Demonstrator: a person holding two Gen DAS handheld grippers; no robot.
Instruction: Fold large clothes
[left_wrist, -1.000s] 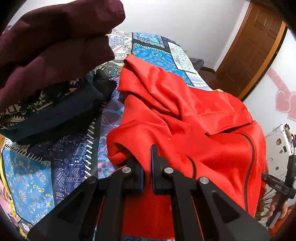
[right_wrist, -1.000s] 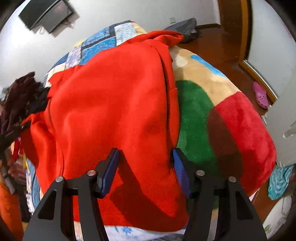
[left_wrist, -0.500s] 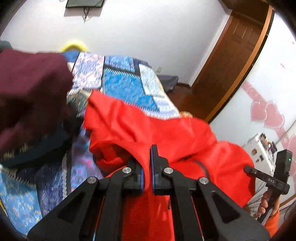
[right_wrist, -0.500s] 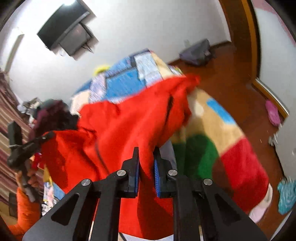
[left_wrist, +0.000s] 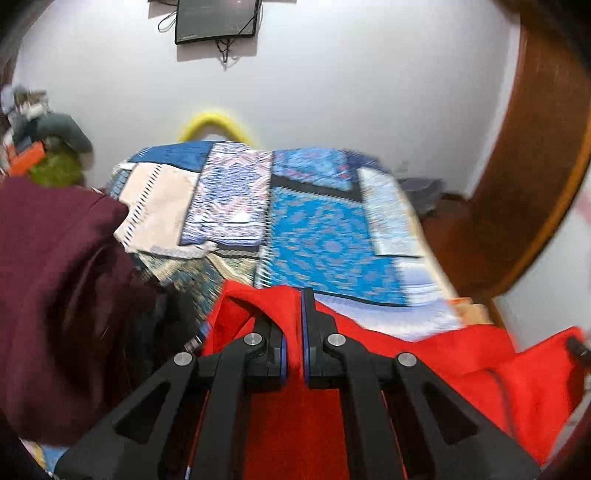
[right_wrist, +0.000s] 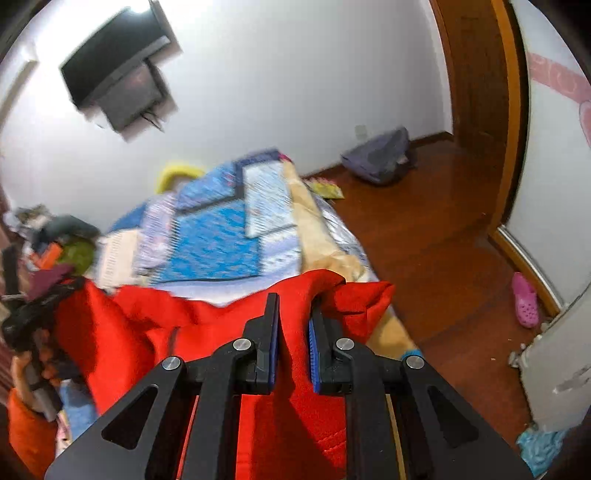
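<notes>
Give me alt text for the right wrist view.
The right gripper pinches a fold of a red garment between its fingers, lifted over a bed with a blue patchwork quilt. Wooden floor lies to the right.

no readable text, labels, brands or numbers anywhere; frames motion-blurred.

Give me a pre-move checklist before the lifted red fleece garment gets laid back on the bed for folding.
1. Left gripper clamped on the red fleece garment: ok.
2. Right gripper holding the same garment: ok, fabric sits between its fingers, though the gap looks wider.
3. Garment lifted off the blue patchwork bedspread: ok at the held edge; lower hem cannot tell.
4. Landing area on the bedspread: ok ahead.
5. Dark maroon garment crowding the left side: not ok.
6. Garment spread flat between the grippers: not ok, it sags and bunches.
</notes>
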